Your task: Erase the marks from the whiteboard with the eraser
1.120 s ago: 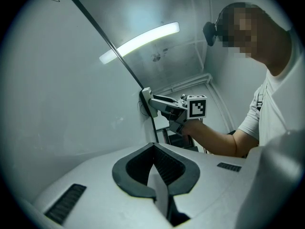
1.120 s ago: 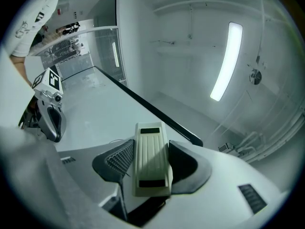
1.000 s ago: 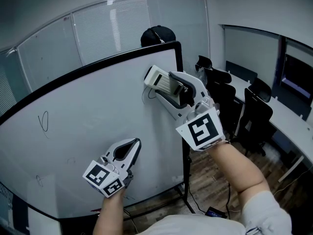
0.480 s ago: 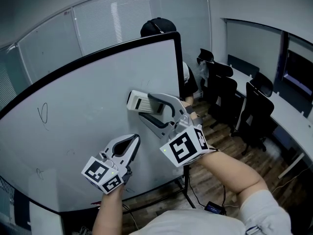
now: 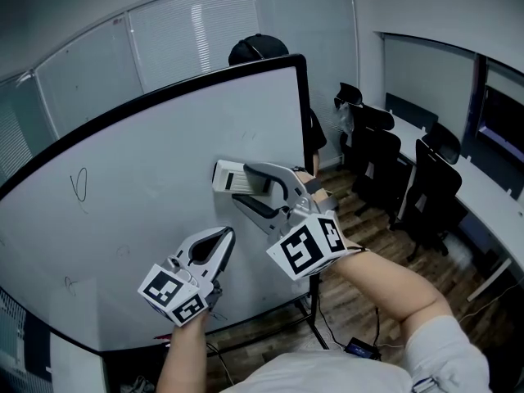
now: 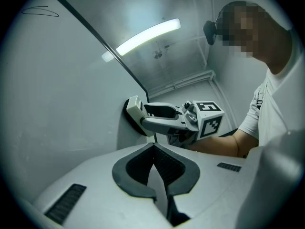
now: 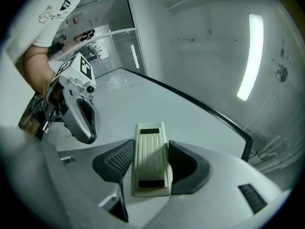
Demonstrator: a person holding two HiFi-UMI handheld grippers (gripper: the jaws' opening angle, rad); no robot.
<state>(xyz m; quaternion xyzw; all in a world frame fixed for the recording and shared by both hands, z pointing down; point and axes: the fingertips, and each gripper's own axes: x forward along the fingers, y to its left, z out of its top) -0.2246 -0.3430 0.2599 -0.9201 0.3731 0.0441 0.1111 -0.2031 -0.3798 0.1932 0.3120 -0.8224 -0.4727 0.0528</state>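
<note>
Your right tool [image 5: 239, 185] is pinching the eraser [image 5: 228, 175] across its sides, with the felt face flat against the whiteboard [image 5: 164, 154], right of the middle and not far from the right edge. Your left tool [image 5: 223, 237] hangs lower, near the board's bottom edge; its jaws are pressed together with nothing between them, so it plays no part in the wiping.

The board around the eraser and out to the right edge looks clean, bar perhaps a faint trace above it. What is left lies toward the left edge: a loop mark [image 5: 79, 184] in the upper part and a small scribble [image 5: 70, 283] lower down. By my reading the right side is done and the left side is not yet wiped.
</note>
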